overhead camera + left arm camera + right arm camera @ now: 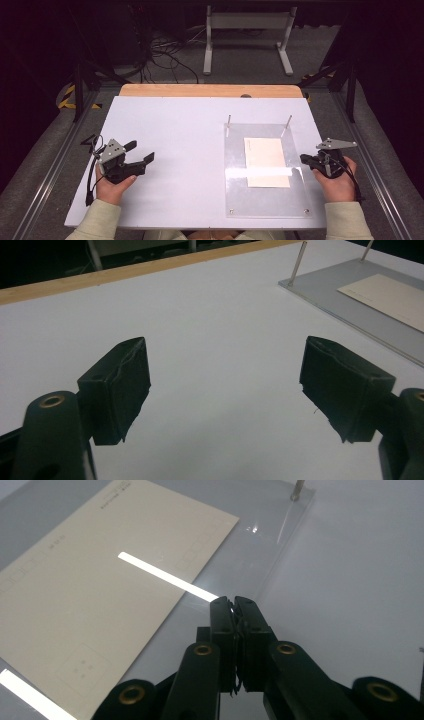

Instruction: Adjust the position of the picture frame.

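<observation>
The left gripper (141,152) rests with jaws wide apart, well clear of the envelope (266,162), which lies flat under a clear plate (235,180) (thin, limp, probably slippery). The right gripper (303,158), jaws closed on nothing, sits at the plate's right edge; an exposed corner looks the best hold.

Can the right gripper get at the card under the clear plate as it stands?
Probably not directly. The right gripper is shut at the plate's right edge, and the card seems to lie beneath the plate, which covers it; the plate would need lifting first.
</observation>
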Tool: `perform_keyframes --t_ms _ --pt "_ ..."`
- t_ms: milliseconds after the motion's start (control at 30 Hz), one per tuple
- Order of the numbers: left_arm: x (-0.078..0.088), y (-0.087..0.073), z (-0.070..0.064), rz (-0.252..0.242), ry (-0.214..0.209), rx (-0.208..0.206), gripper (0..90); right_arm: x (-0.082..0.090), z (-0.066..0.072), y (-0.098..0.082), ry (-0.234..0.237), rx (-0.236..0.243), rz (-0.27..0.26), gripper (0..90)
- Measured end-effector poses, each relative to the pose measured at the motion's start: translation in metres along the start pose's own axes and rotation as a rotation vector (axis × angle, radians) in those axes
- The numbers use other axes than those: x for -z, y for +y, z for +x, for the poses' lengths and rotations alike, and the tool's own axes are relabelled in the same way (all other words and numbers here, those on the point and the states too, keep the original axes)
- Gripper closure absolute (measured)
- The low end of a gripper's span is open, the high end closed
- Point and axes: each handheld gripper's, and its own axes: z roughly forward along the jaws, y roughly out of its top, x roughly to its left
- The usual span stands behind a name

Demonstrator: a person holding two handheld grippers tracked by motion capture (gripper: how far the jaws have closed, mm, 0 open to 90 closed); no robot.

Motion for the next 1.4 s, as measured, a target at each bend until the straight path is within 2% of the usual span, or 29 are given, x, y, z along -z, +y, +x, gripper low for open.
perform_keyframes --t_ms 400,700,833,900,1000,1133,1267,1367,1400 --pt "-0.004 -0.002 -0.001 0.027 -0.001 -0.002 20.4 -0.020 -0.005 -0.011 -0.024 -0.025 0.079 89.0" --pt "-0.005 -0.002 -0.002 0.031 -0.001 -0.006 20.4 -0.023 -0.003 -0.012 -0.025 -0.021 0.074 90.0" --pt "-0.007 -0.002 -0.002 0.035 -0.002 -0.003 20.4 -0.024 0.001 -0.011 -0.051 -0.002 0.079 90.0" --pt "-0.009 -0.001 -0.002 0.035 -0.003 -0.002 20.4 -0.025 0.006 -0.009 -0.075 0.025 0.083 90.0" --pt "-0.010 -0.001 -0.004 0.042 -0.003 -0.008 20.4 -0.029 0.011 -0.007 -0.060 0.044 0.078 90.0" --pt "-0.011 -0.001 -0.005 0.044 -0.007 -0.014 20.4 -0.034 0.021 -0.001 -0.064 0.079 0.086 90.0" --pt "-0.012 -0.001 -0.005 0.044 -0.007 -0.014 20.4 -0.044 0.036 0.007 -0.013 0.102 0.074 90.0" --pt "-0.014 -0.002 -0.007 0.057 -0.011 -0.014 20.4 -0.049 0.049 0.013 -0.010 0.135 0.078 90.0" --pt "-0.014 -0.002 -0.007 0.057 -0.011 -0.014 20.4 -0.049 0.049 0.013 -0.010 0.135 0.078 90.0"
